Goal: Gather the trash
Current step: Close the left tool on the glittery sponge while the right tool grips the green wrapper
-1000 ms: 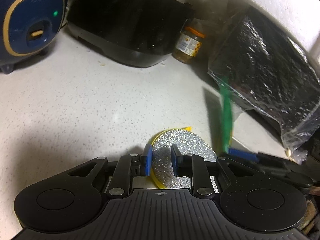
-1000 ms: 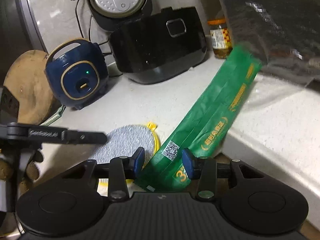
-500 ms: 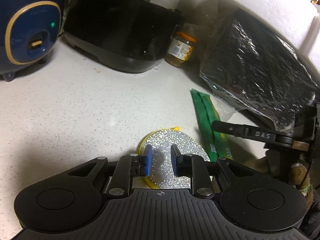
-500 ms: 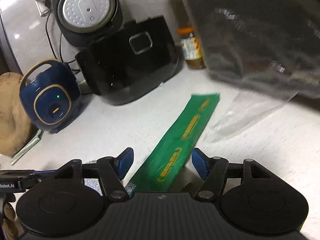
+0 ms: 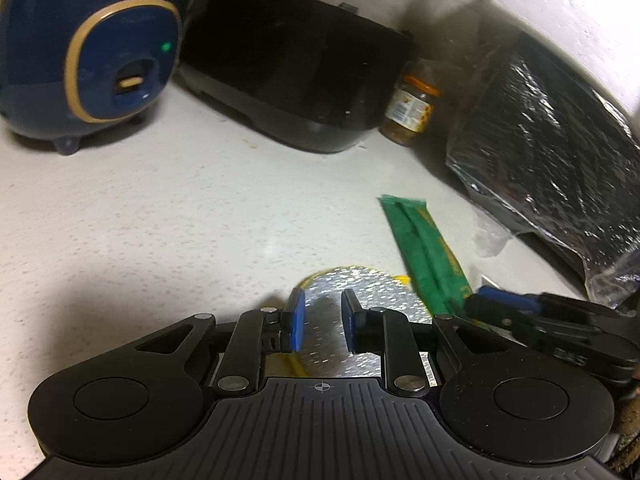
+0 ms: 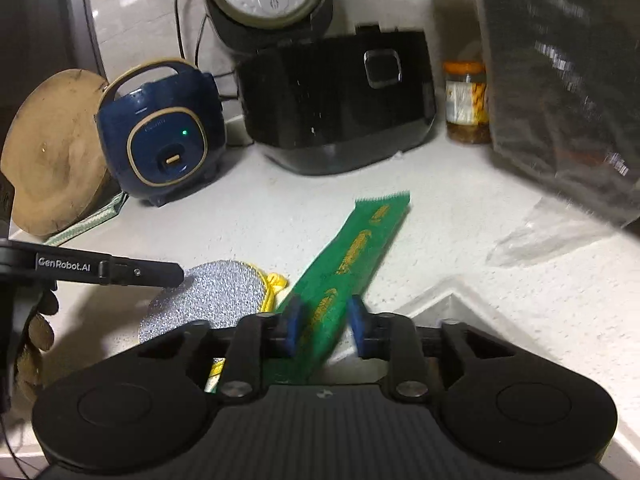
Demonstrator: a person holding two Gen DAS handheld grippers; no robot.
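Left claw (image 5: 322,324) sits low over the silver scrub pad (image 5: 360,284), fingers parted with a clear gap, nothing gripped; the pad with its yellow edge lies flat on the counter (image 5: 160,220) right under and ahead of the fingertips. In this left wrist view the green wrapper (image 5: 424,252) lies flat just right of the pad, running away toward the black foil bag (image 5: 560,152); the right claw's tip comes in from the right at the wrapper's near end. Blue cooker (image 5: 92,64), black appliance (image 5: 300,76) and jar (image 5: 412,108) stand at the back, well apart. Right wrist view: right claw (image 6: 322,326) straddles the wrapper's (image 6: 352,256) near end, blue pads either side; left pad looks near or touching, right pad has a visible gap, so released, not clenched yet. Wrapper appears flat on the counter (image 6: 460,240), near end close to the counter's edge; pad (image 6: 216,296) just left, the left claw's finger over it. Step, as I judge it: pinch the wrapper as trash. To do it well: keep the fingertips down at the counter, center the strip, close fully before lifting since thin film slips; don't snag the pad's yellow loop (image 6: 276,282) beside it. Clear plastic scrap (image 6: 532,236) near the foil bag (image 6: 560,80) may be next.
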